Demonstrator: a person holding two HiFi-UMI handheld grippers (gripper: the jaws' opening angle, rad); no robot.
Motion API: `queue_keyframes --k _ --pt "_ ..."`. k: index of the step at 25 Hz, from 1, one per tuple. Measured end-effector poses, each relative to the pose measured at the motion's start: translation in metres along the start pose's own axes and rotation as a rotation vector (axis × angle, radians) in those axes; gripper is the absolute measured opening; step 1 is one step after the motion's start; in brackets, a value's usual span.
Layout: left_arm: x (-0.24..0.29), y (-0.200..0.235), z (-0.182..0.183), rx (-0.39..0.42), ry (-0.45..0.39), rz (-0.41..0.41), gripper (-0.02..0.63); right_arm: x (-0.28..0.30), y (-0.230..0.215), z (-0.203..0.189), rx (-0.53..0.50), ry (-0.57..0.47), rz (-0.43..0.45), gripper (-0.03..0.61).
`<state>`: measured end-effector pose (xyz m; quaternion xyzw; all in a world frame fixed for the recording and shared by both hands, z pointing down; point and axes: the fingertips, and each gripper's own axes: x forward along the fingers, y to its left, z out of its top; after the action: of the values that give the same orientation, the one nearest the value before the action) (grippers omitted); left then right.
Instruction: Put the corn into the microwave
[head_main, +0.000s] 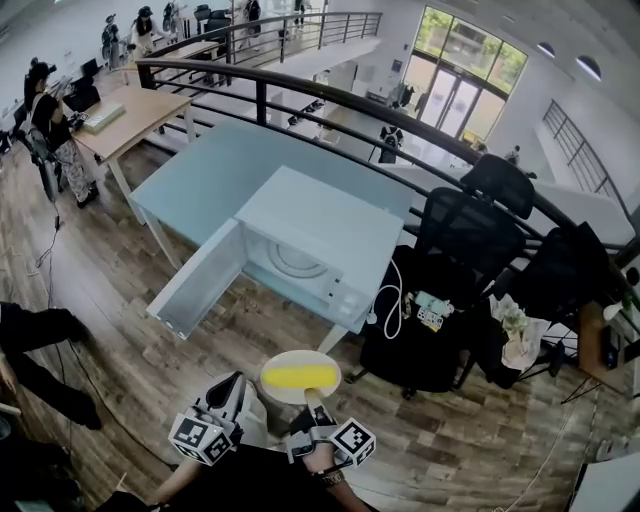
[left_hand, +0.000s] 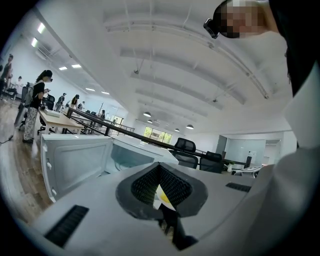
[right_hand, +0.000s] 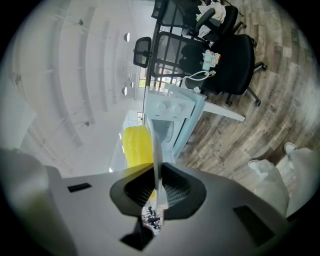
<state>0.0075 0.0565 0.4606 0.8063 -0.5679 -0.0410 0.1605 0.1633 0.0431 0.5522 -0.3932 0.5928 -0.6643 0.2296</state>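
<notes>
The floor (head_main: 120, 300) is laid in matt wood planks; the plate (head_main: 285, 360) is seen smooth, the corn (head_main: 298, 377) knobbly and glossy.

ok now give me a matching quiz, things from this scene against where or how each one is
1 white microwave door
2 yellow corn cob
3 round pale plate
4 black office chair

a lying on the plate
b gripped at its rim by the right gripper
c swung open
d right of the white microwave

Pairs: 1-c, 2-a, 3-b, 4-d
</notes>
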Motion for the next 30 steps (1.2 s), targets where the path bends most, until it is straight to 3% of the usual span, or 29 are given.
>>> queue_keyframes --k 12,30 --pt "0.053 0.048 0.023 -0.004 0.032 -0.028 0.002 0.064 0.012 0.005 0.022 -0.022 -0.020 0.029" --pt "0.123 0.124 0.057 0.028 0.049 -0.188 0.002 0.154 0.025 0.008 0.064 -0.189 -0.032 0.029"
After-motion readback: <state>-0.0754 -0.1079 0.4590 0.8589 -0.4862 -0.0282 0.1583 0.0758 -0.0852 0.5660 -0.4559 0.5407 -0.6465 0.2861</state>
